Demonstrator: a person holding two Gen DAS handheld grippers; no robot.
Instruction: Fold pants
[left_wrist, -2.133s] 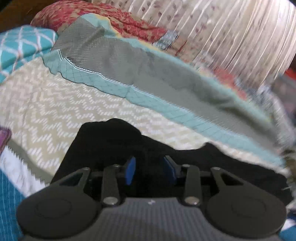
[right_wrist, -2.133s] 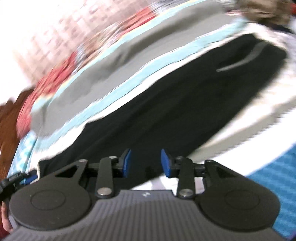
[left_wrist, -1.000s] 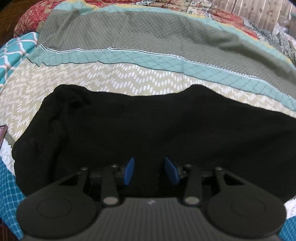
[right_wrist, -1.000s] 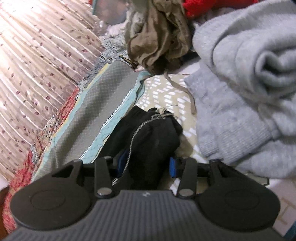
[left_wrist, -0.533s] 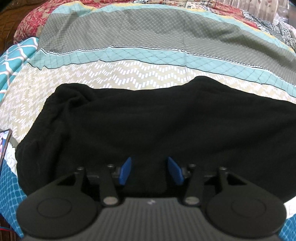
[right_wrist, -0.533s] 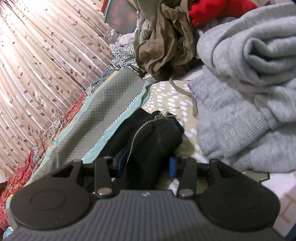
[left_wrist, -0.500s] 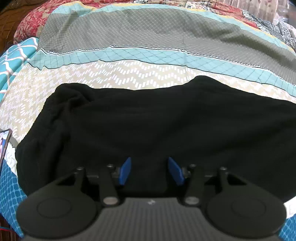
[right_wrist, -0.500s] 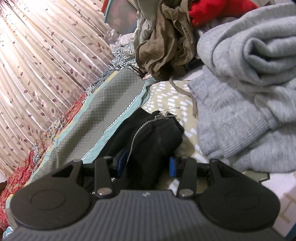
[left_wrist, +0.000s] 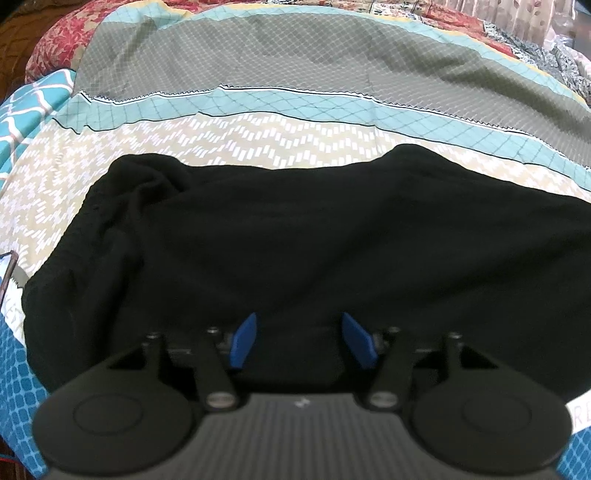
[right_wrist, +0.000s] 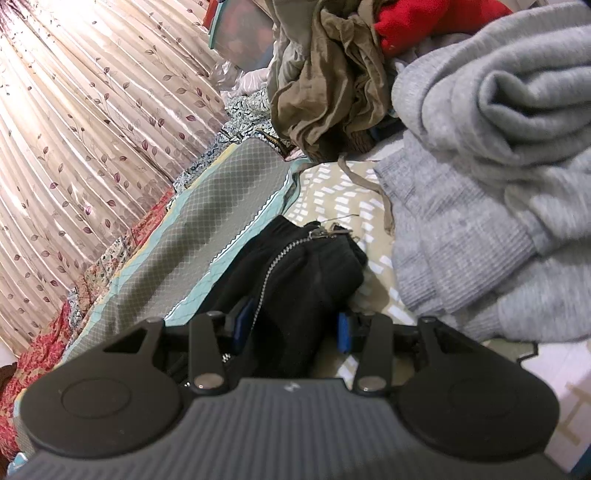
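Black pants lie spread wide across a patterned bedspread in the left wrist view. My left gripper hangs low over their near edge. Its jaws are opening, and the blue pads stand apart with black cloth under the gap but not pinched. In the right wrist view one bunched end of the pants, with a metal zipper running along it, fills the space between the jaws. My right gripper is shut on that bunch, just above the bed.
A pile of grey knitwear lies close on the right of the held end. An olive garment and a red one lie behind it. A leaf-print curtain hangs at the left. A phone's corner shows at the bed's left edge.
The left jaws have spread wider over the pants, which went from bunched to spread out. The right view swung to the zipper end two seconds ago and has since held still.
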